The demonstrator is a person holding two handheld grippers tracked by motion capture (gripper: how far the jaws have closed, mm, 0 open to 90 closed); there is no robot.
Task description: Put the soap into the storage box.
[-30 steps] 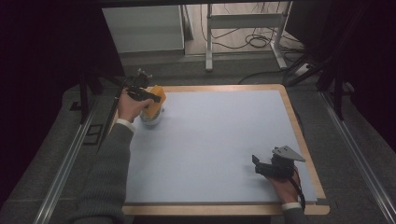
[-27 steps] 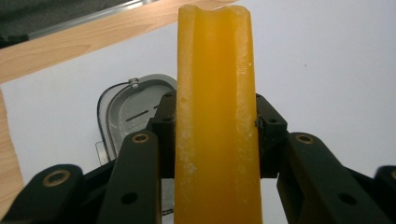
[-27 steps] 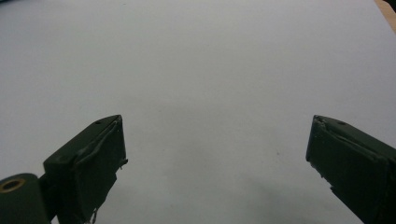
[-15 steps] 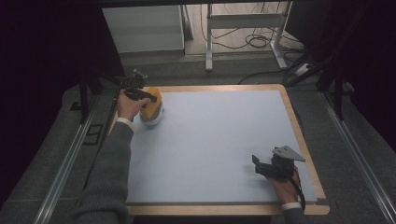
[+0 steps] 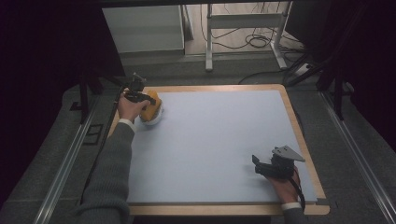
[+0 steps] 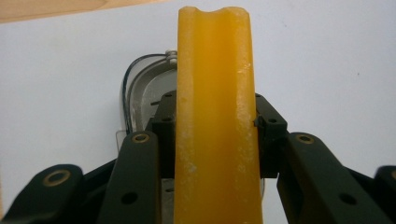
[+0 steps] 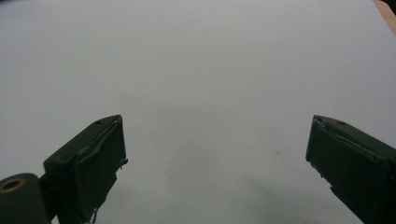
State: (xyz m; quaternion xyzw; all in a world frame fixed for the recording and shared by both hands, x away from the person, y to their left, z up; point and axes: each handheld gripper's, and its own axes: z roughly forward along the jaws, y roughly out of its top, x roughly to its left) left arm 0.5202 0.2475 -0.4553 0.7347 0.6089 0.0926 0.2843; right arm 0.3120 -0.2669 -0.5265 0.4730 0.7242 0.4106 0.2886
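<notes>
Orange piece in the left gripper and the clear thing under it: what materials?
Orange piece: looks like matte moulded plastic or rubber; dull surface, whitish scuffs, a groove down its face. Clear container: probably glossy transparent plastic; see-through rim with bright glints. Neither is certain from looks alone.

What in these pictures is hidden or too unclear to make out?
- Clear container, left gripper view: mostly hidden behind the orange piece and the left gripper; contents unreadable.
- Orange piece, high view: too small to identify.
- Right gripper, high view: jaw gap too small to judge.

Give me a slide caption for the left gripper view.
Left gripper clamps an orange block above a clear container.
</notes>
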